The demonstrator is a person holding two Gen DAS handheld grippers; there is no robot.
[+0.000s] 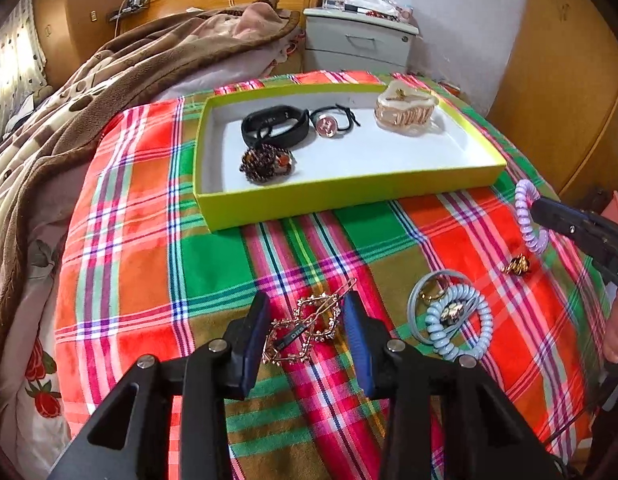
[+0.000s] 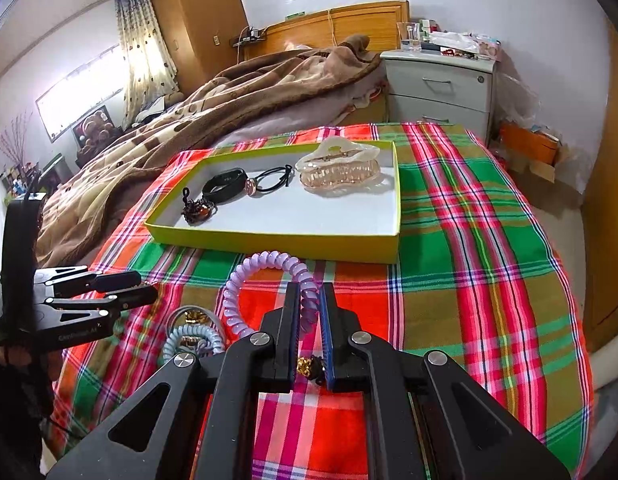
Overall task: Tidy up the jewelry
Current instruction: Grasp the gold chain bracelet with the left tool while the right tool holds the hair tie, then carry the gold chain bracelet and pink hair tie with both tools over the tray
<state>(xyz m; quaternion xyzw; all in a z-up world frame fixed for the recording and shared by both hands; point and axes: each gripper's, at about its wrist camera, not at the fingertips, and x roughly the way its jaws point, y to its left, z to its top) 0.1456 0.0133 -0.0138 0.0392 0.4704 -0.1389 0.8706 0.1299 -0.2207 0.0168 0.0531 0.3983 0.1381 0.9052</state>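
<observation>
A gold hair clip lies on the plaid cloth between the fingers of my left gripper. Both pads stand close beside it; I see no firm press. My right gripper is shut on a purple spiral hair tie, held just above the cloth in front of the yellow-green tray. The left wrist view shows that gripper and hair tie at the right. In the tray lie a black band, a black hair tie with a pink charm, a pale claw clip and a brown beaded piece.
On the cloth lie a light blue spiral tie, a grey band and a small gold piece. A brown blanket covers the bed to the left. A grey nightstand stands behind the tray. My left gripper shows at left.
</observation>
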